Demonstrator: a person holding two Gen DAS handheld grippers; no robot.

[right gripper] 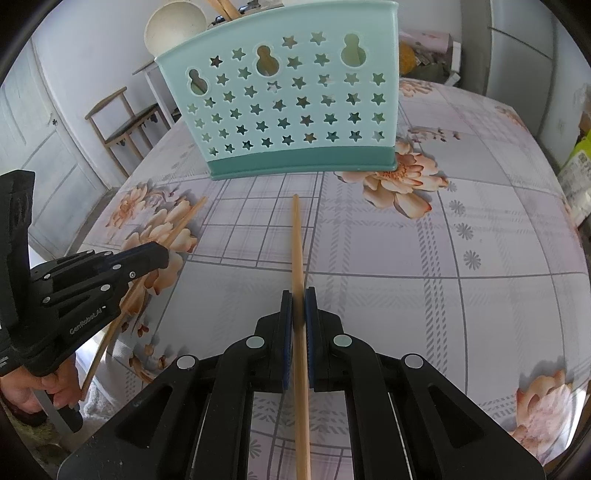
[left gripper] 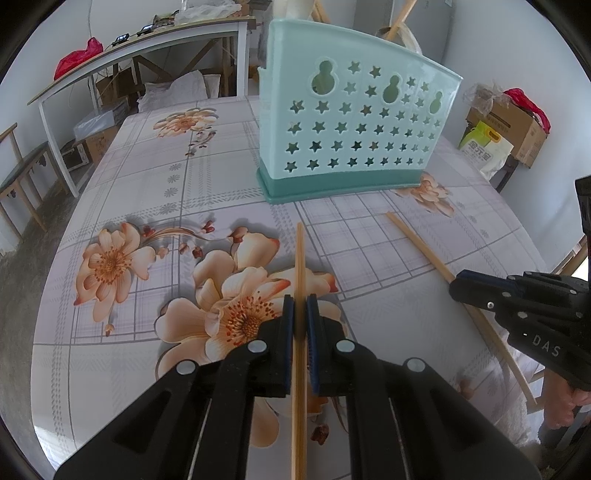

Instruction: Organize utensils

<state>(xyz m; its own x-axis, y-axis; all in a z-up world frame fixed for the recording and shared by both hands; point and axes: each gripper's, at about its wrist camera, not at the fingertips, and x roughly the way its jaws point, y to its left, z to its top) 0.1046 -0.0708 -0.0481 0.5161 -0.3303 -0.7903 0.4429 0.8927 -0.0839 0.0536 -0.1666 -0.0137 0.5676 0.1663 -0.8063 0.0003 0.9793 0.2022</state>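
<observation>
A teal utensil holder (left gripper: 347,125) with star holes stands on the floral table; it also shows in the right wrist view (right gripper: 291,99). My left gripper (left gripper: 300,310) is shut on a wooden chopstick (left gripper: 300,258) that points toward the holder. My right gripper (right gripper: 298,302) is shut on a second wooden chopstick (right gripper: 296,236), also pointing at the holder. Each gripper shows in the other's view: the right gripper (left gripper: 458,284) with its chopstick (left gripper: 417,243), the left gripper (right gripper: 162,254) with its chopstick (right gripper: 186,218). A white ladle (right gripper: 175,27) and wooden sticks stand in the holder.
The table (left gripper: 129,369) carries a floral checked cloth. A white side table (left gripper: 147,48) and a chair (left gripper: 22,177) stand to the left. Boxes and bags (left gripper: 506,125) sit to the right. Another chair (right gripper: 125,122) stands beyond the table.
</observation>
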